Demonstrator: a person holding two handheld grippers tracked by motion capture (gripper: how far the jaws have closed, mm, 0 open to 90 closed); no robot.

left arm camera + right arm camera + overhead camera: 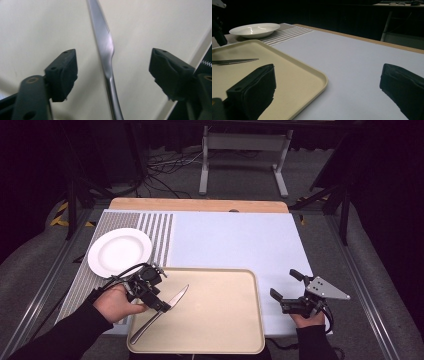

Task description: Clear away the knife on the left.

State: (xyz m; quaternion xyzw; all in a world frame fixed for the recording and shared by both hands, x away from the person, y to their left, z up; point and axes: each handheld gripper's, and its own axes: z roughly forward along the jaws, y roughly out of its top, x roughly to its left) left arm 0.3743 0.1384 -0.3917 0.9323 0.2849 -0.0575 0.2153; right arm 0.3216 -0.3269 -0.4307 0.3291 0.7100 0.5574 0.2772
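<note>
A metal table knife (178, 296) lies slantwise on the left part of a beige tray (220, 315), blade toward the far right. My left gripper (161, 291) hovers just over its handle end, held by a hand in a black sleeve. In the left gripper view the knife (105, 45) runs up between the two jaws, which stand wide apart and touch neither side of it; the left gripper (113, 53) is open. My right gripper (283, 283) rests open and empty on the white mat right of the tray, also wide open in its own view (329, 70).
A white plate (120, 251) sits on a striped placemat (160, 235) beyond the tray's left corner. The white mat (235, 240) stretches behind and right of the tray. The tray rim (294, 75) lies just left of my right gripper.
</note>
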